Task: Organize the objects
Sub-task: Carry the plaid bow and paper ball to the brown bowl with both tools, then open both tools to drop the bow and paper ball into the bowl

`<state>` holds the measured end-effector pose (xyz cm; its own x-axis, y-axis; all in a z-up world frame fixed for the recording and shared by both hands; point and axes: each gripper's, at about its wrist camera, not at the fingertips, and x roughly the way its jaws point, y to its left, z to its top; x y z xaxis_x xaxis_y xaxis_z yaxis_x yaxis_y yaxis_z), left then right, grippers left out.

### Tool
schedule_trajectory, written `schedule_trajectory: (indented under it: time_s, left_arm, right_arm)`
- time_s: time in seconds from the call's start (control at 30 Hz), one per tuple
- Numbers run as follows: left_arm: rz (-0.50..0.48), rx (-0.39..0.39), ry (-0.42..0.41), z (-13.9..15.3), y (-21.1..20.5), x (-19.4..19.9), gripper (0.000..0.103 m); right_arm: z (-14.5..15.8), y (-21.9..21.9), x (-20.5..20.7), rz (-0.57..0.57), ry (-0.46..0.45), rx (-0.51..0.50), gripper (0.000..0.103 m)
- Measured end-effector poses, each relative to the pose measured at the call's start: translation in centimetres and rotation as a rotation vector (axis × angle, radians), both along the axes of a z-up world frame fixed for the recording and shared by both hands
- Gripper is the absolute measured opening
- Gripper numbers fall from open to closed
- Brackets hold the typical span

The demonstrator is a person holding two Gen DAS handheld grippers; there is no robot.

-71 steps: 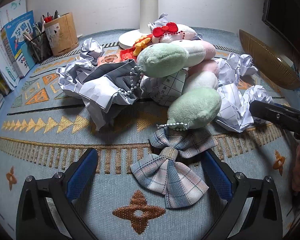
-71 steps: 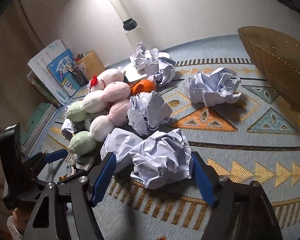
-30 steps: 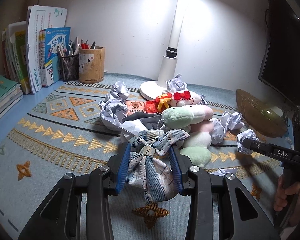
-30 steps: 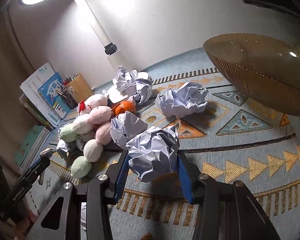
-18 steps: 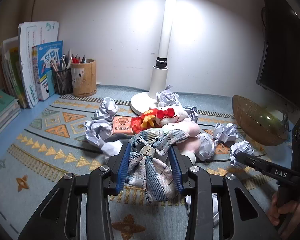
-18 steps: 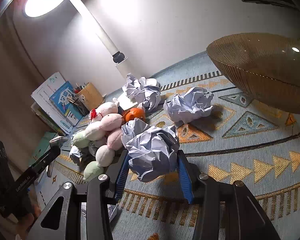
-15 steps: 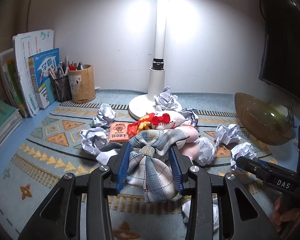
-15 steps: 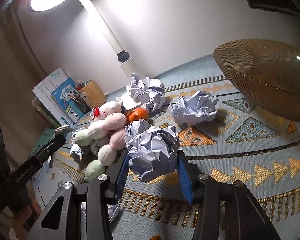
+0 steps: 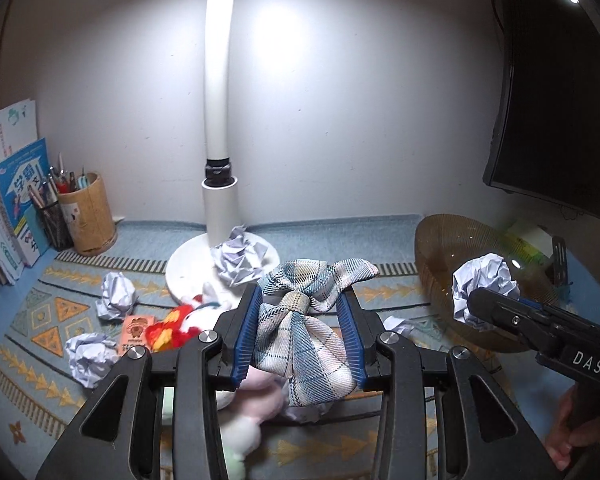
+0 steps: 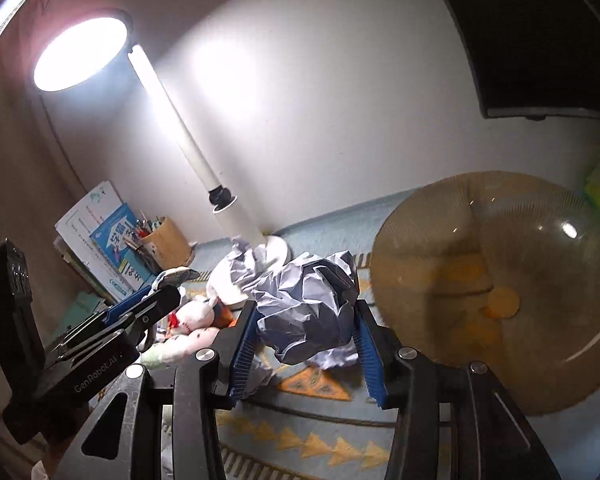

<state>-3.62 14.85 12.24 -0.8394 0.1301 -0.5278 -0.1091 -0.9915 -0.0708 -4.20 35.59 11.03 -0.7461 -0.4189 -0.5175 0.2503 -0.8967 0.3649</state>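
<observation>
From the left wrist camera, the left gripper (image 9: 299,334) is squeezing a plaid fabric bow (image 9: 305,326) between its blue pads, jaws nearly closed on it, and the bow is hanging up off the patterned mat (image 9: 40,320). Below it a pile of plush toys (image 9: 188,320) and a few paper balls (image 9: 118,294) are lying around the white lamp base (image 9: 184,268). Off to the right the other gripper is poking in with a crumpled paper ball (image 9: 482,280) in front of the amber glass bowl (image 9: 440,248)

From the right wrist camera, the right gripper (image 10: 305,338) is clamping that crumpled paper ball (image 10: 306,308), jaws narrowed onto it, holding it in the air just left of the amber glass bowl (image 10: 500,240). The left gripper (image 10: 148,308) is showing at the left, with the pen cup (image 10: 170,244) and books (image 10: 100,236) sitting behind it
</observation>
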Motion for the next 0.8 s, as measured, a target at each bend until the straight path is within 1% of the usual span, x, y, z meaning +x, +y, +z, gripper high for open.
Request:
schedule_trajectory:
  time_s: [0.1, 0.23, 0.37, 0.47, 0.57, 0.6, 0.63, 0.67, 0.7, 0.73, 0.77, 0.8]
  left_arm:
    - [-0.049, 0.023, 0.007, 0.9, 2.6, -1.7, 0.036]
    - [-0.122, 0.041, 0.003, 1.6, 6.4, -3.9, 0.036]
    - [-0.196, 0.052, -0.015, 1.6, 10.1, -5.4, 0.036]
    - [-0.245, 0.034, -0.033, 1.1, 12.8, -6.2, 0.036]
    - [-0.276, 0.029, -0.051, 0.3, 14.7, -7.0, 0.036]
    - [-0.289, 0.021, -0.070, 0.0, 15.3, -7.3, 0.044]
    - [-0.287, 0.014, -0.099, -0.5, 15.5, -7.6, 0.048]
    - [-0.309, 0.026, -0.153, -1.2, 15.6, -8.0, 0.081]
    - [-0.351, 0.063, -0.206, -1.9, 15.7, -8.4, 0.101]
    - [-0.385, 0.101, -0.226, -2.4, 15.6, -8.4, 0.102]
    - [-0.392, 0.110, -0.226, -2.7, 15.4, -8.0, 0.103]
    - [-0.388, 0.095, -0.215, -2.7, 15.3, -7.4, 0.103]
  right_arm:
    - [1.5, 2.5, -1.5, -0.044, 0.012, 0.024, 0.046]
    - [2.5, 5.9, -3.4, -0.113, -0.002, 0.043, 0.046]
    - [2.2, 8.9, -4.6, -0.188, -0.033, 0.060, 0.046]
    - [1.5, 10.8, -5.1, -0.236, -0.066, 0.055, 0.046]
    - [1.2, 11.6, -5.3, -0.261, -0.076, 0.049, 0.048]
    - [1.1, 11.7, -5.3, -0.263, -0.078, 0.050, 0.057]
    - [1.0, 11.9, -5.4, -0.305, -0.093, 0.074, 0.076]
    - [0.9, 12.2, -5.8, -0.350, -0.126, 0.101, 0.100]
    - [0.8, 12.5, -6.0, -0.345, -0.147, 0.108, 0.103]
    - [0.8, 12.7, -6.0, -0.320, -0.137, 0.090, 0.103]
    - [0.9, 12.8, -5.8, -0.311, -0.122, 0.066, 0.103]
    - [1.2, 12.7, -5.5, -0.311, -0.113, 0.045, 0.103]
